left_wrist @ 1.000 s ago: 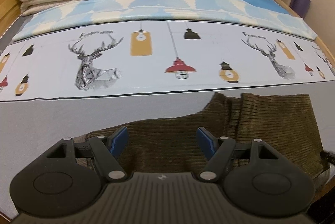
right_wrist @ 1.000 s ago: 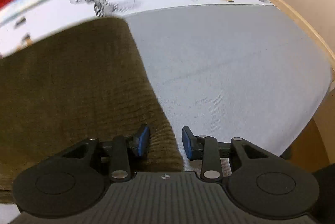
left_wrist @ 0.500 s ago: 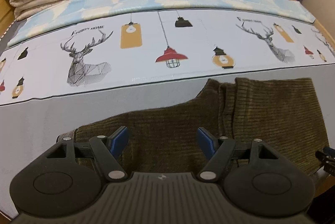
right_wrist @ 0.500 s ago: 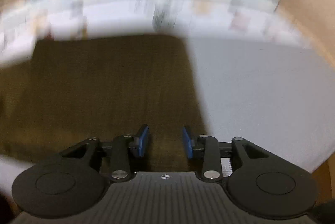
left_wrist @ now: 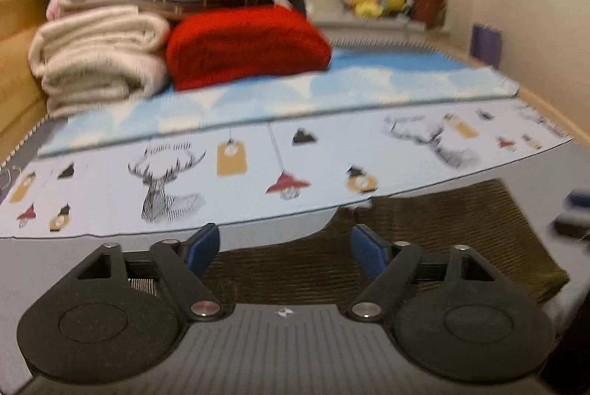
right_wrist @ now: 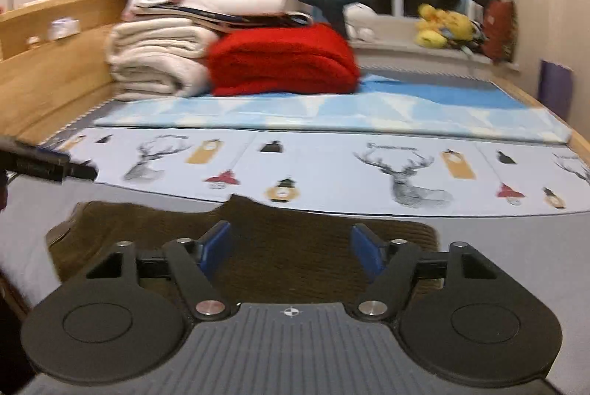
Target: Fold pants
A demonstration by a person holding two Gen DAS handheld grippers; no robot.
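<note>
Olive-brown corduroy pants (left_wrist: 424, 232) lie folded flat on the grey sheet near the bed's front edge; they also show in the right wrist view (right_wrist: 287, 240). My left gripper (left_wrist: 285, 247) is open and empty, held low over the pants' left part. My right gripper (right_wrist: 291, 247) is open and empty, above the pants' middle. The right gripper shows blurred at the right edge of the left wrist view (left_wrist: 573, 216). The left gripper shows at the left edge of the right wrist view (right_wrist: 40, 162).
A deer-and-lantern patterned sheet (right_wrist: 332, 166) and a blue quilt (right_wrist: 332, 107) lie behind the pants. Folded cream blankets (right_wrist: 155, 63), a red blanket (right_wrist: 284, 59) and stacked clothes sit at the back. A wooden headboard (right_wrist: 48, 63) is left; plush toys (right_wrist: 446, 26) on the sill.
Both grippers have tilted up from looking down at the pants to a level view of the room. The right gripper's jaws have opened wider and let go of the pants edge.
</note>
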